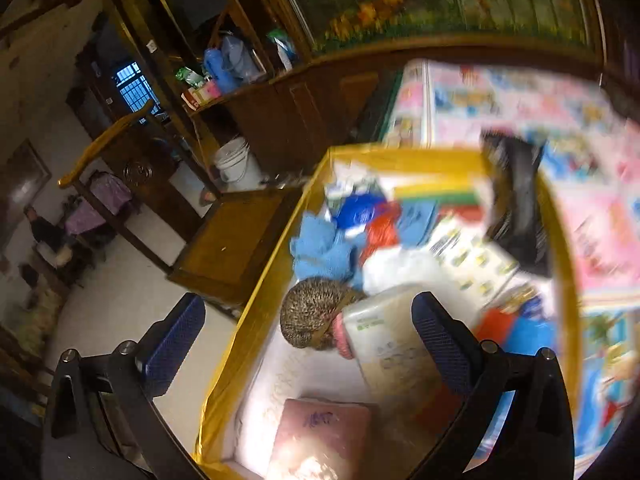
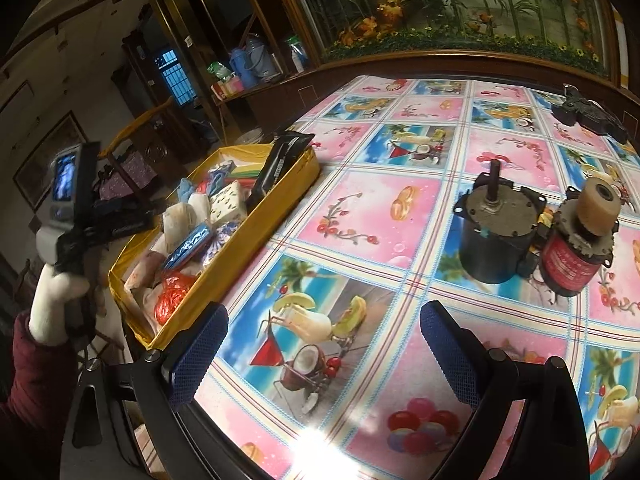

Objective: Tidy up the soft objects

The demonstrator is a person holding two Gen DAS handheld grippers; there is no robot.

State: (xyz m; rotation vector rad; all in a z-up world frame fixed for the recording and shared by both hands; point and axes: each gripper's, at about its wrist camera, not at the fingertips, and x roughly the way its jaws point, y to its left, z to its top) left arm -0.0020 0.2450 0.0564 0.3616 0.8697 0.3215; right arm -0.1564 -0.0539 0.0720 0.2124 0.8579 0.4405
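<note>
My left gripper (image 1: 308, 344) hangs released and empty over the yellow bin (image 1: 256, 304), crammed with soft packets; my right gripper (image 2: 324, 354) gapes above the bench (image 2: 360, 216).

You can see a pale floor (image 1: 120, 304), a dark wood chair (image 1: 132, 184), tall wooden shelves (image 2: 224, 40), a small window (image 2: 174, 76) glowing blue, and a big flower picture (image 2: 448, 4) behind.

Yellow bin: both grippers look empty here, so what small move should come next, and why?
Probably nudge the black packet down into the yellow bin. It leans over the rim, while only hard motors remain on the table. The open left gripper already hovers over the bin.
</note>
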